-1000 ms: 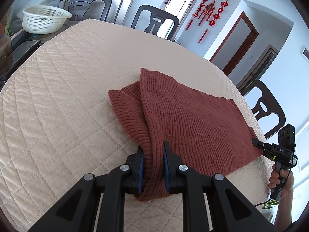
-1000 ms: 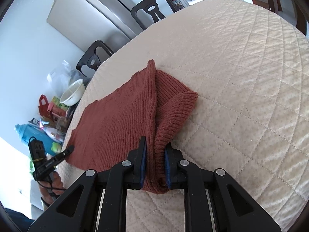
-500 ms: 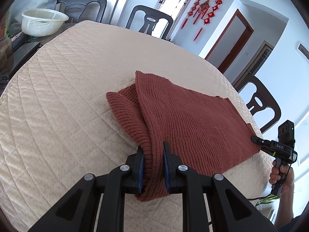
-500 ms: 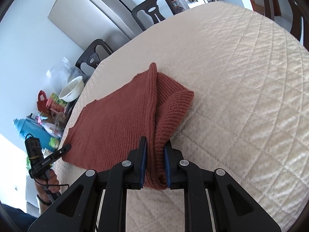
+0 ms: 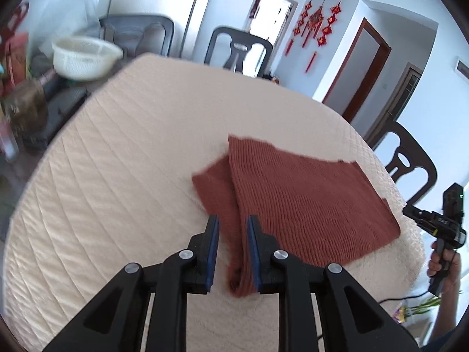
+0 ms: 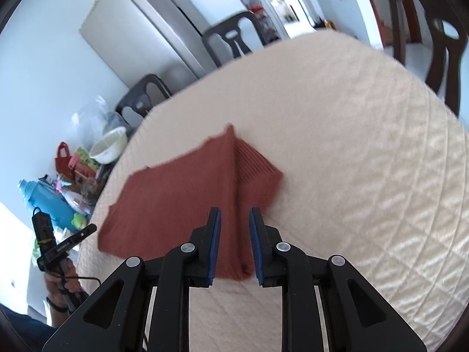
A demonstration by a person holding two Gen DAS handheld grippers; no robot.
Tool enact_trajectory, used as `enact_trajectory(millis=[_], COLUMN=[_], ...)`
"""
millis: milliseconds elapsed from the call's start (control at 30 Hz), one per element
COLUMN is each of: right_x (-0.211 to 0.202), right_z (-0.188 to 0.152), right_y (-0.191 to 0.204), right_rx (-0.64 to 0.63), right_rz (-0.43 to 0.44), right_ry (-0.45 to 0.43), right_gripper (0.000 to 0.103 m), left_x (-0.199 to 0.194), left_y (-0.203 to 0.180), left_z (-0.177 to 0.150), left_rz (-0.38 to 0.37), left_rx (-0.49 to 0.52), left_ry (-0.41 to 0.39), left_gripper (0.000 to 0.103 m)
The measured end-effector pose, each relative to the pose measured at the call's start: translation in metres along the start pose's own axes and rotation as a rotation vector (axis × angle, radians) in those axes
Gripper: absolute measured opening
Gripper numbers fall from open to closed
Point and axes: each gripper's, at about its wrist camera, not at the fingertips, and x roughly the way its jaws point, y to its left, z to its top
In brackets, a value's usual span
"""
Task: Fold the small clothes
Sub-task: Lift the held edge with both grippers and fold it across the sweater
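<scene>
Both hand-held grippers, left and right, stand open astride corners of a rust knit lying folded on the quilted desk; soft, light, floppy, it seems best pinched at corners.

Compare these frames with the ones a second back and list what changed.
Both grippers let go: the left gripper and right gripper were clamped on the rust knit garment, and now their jaws stand open around its edge. The garment dropped flat onto the quilted table cover. Its place stayed the same.
</scene>
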Motion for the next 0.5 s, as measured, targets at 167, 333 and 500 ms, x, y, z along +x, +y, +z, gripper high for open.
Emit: enact_trajectory(millis=[167,333,500], right_x=[0.037,0.064,0.057], right_z=[0.002,0.003,0.009], right_y=[0.021,-0.001,0.0], right_rx=[-0.067,-0.005,0.013], right_rz=[0.046,0.0,-0.001], right_ry=[0.018,0.033,0.029], right_gripper=[0.02,0.019,0.019], left_x=[0.02,0.061,0.065], left_y=[-0.019,-0.028,-0.025], left_z=[0.016,0.017,0.019], left_rz=[-0.05,-0.026,-0.036], left_rx=[0.036,0.067,0.048], left_ry=[-0.016,0.039,0.053], left_gripper=[0.022,0.022,0.022])
